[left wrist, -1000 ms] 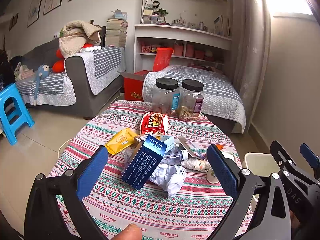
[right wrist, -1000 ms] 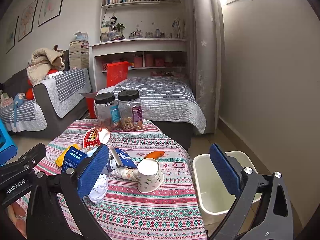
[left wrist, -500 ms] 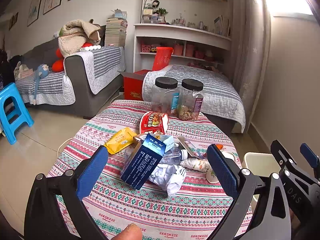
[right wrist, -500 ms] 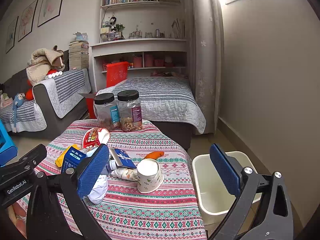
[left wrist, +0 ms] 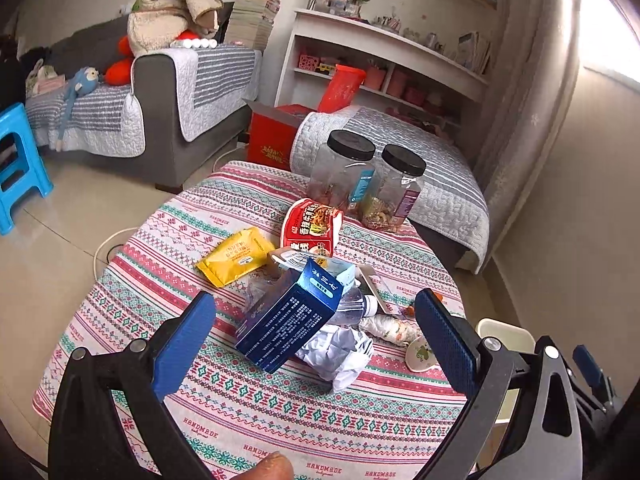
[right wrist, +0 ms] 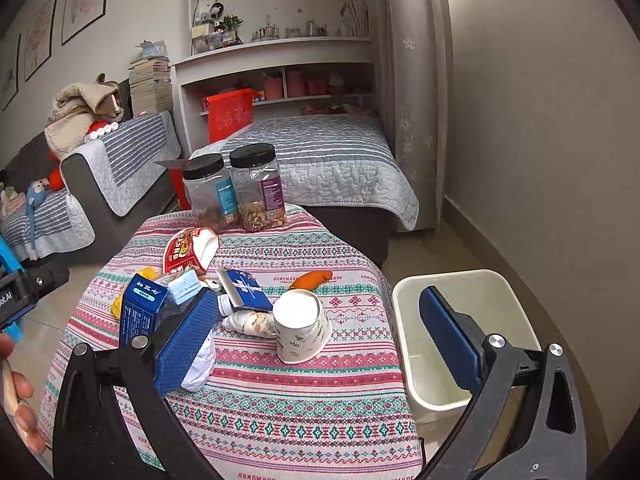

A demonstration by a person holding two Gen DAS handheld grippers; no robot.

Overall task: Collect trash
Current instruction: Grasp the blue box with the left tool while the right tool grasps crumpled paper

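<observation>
Both claws hang spread and empty; the paper cup (right wrist: 303, 330), lying near the table's right edge beside the bin (right wrist: 466, 336), sits nearest the right gripper (right wrist: 316, 332).

Rig: two handheld black grippers, blue-padded fingers.
Left gripper (left wrist: 316, 336) and right gripper (right wrist: 316, 334) both have curved black arms, silver round screws near the pad mounts and textured blue pads (right wrist: 448, 338). White "GenRobot.AI" lettering on one body. Bare fingertip (left wrist: 264, 468) at frame bottom.

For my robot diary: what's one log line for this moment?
left gripper: open, empty | right gripper: open, empty | trash: on table | bin: empty
</observation>
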